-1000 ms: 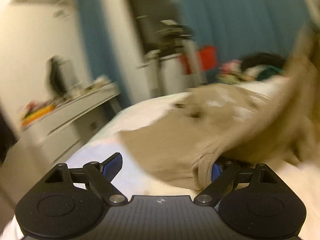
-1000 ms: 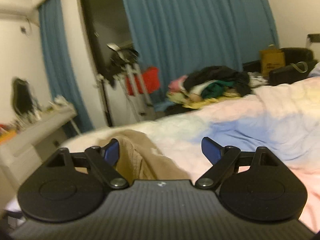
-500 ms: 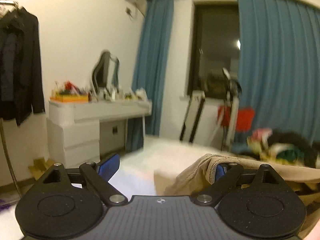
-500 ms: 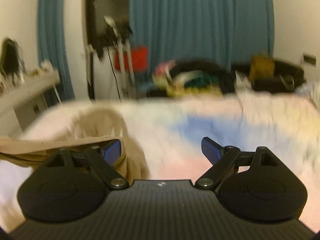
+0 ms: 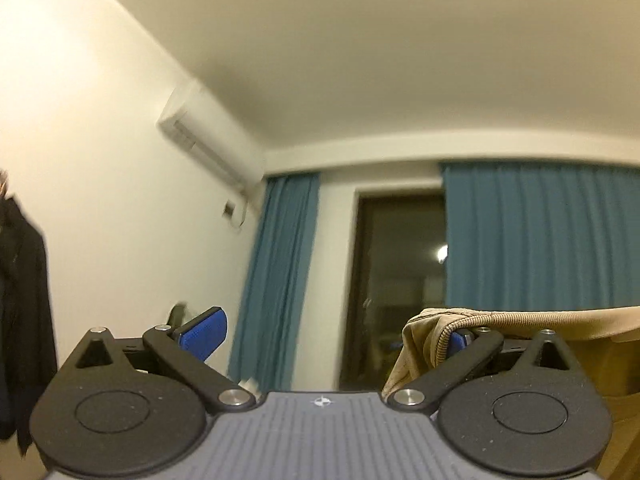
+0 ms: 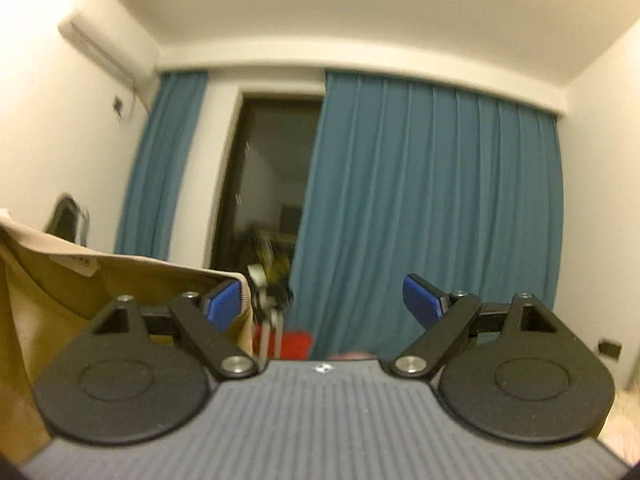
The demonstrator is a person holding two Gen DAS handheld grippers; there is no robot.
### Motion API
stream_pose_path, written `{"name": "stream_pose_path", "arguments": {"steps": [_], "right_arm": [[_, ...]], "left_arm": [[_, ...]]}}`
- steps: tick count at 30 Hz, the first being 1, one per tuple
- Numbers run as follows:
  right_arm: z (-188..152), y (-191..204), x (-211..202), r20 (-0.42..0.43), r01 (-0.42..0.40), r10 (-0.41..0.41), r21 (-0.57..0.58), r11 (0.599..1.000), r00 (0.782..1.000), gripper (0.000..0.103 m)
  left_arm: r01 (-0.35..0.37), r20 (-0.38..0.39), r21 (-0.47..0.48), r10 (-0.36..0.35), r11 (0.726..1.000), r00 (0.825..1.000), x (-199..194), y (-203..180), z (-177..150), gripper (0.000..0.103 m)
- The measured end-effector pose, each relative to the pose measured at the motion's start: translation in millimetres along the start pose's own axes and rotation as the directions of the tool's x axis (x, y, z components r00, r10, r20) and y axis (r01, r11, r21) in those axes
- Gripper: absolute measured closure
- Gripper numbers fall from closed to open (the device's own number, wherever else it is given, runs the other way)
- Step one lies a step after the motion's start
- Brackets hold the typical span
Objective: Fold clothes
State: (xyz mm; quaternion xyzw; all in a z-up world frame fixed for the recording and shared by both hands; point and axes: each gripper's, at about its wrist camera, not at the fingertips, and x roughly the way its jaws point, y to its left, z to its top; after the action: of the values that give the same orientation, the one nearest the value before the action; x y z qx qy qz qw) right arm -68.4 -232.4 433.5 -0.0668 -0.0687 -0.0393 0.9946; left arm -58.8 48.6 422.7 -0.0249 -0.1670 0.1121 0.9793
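A tan garment hangs stretched between my two grippers, lifted high in the room. In the left wrist view its ribbed edge [image 5: 440,330] is draped over my right finger, and the cloth runs off to the right. My left gripper [image 5: 332,334] has its jaws wide apart. In the right wrist view the garment [image 6: 132,276] hangs over my left finger and falls away to the left, with a white label showing. My right gripper [image 6: 324,302] also has its jaws wide apart. Both cameras point up at the ceiling and curtains.
Blue curtains [image 6: 432,200] flank a dark glass door [image 6: 272,184]. An air conditioner [image 5: 200,140] is on the left wall. A dark coat [image 5: 20,320] hangs at the far left. A red object [image 6: 294,344] and a stand are below the door.
Both grippers rose and tilted upward, lifting the tan garment off the bed. The bed and clothes pile dropped out of view. The garment stays hooked on one finger of each gripper.
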Motion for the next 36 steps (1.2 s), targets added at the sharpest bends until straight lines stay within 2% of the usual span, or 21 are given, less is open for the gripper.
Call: {"name": "stream_pose_path", "arguments": {"steps": [3,6,8,10,13,17,20,24,27,32,34,36], "right_arm": [[41.3,-9.5,-21.0,0.062,-0.013,0.013,0.0,1.0,0.998,0.016],[64.8,-17.0,-39.3,0.108,-0.018,0.018,-0.004,1.0,0.994,0.016],[67.2,-18.8,-48.8,0.116,-0.013,0.015,-0.02,1.0,0.993,0.015],[55.7,-20.1,-48.7,0.095,-0.016,0.019,-0.03,0.999,0.995,0.015],[32.8,-20.8,-44.2,0.056,-0.024,0.026,-0.037,0.999,0.998,0.015],[-15.1,-16.6,-17.2,-0.047,-0.034,0.032,-0.029,0.999,0.998,0.015],[-57.9,-9.6,30.9,-0.117,-0.026,0.023,-0.022,0.999,0.993,0.015],[-114.4,-1.4,101.6,-0.204,-0.006,0.006,0.002,1.0,0.979,0.015],[-163.1,6.1,172.7,-0.251,0.03,-0.025,0.015,0.999,0.968,0.015],[-259.5,18.9,308.8,-0.333,0.094,-0.08,0.026,0.995,0.94,0.015],[-300.6,27.0,357.3,-0.346,0.119,-0.111,0.0,0.993,0.932,0.015],[-348.9,36.7,403.1,-0.368,0.136,-0.135,-0.024,0.99,0.92,0.015]], "left_arm": [[0.051,0.035,0.009,-0.051,0.999,0.998,-16.0,0.7,47.3,0.0],[0.114,0.033,0.022,-0.114,0.993,0.993,-27.6,1.0,70.0,0.0],[0.161,-0.003,0.01,-0.161,0.987,0.987,-30.2,2.7,69.6,0.0],[0.207,-0.045,-0.022,-0.208,0.978,0.977,-30.4,9.1,58.5,0.0],[0.26,-0.116,-0.085,-0.269,0.962,0.956,-20.2,10.9,20.5,0.0],[0.279,-0.248,-0.119,-0.301,0.953,0.921,20.3,1.9,-48.0,0.0],[0.282,-0.32,-0.131,-0.31,0.95,0.895,60.1,-9.8,-103.7,0.0],[0.269,-0.375,-0.096,-0.285,0.958,0.882,132.1,-22.4,-185.6,0.0],[0.245,-0.42,-0.075,-0.253,0.967,0.871,199.4,-40.5,-255.4,0.0],[0.203,-0.489,-0.058,-0.205,0.978,0.848,338.0,-79.6,-383.2,0.0],[0.191,-0.527,-0.063,-0.195,0.98,0.827,390.7,-92.6,-447.2,0.0],[0.187,-0.585,-0.056,-0.184,0.981,0.789,436.4,-100.9,-512.7,0.0]]}}
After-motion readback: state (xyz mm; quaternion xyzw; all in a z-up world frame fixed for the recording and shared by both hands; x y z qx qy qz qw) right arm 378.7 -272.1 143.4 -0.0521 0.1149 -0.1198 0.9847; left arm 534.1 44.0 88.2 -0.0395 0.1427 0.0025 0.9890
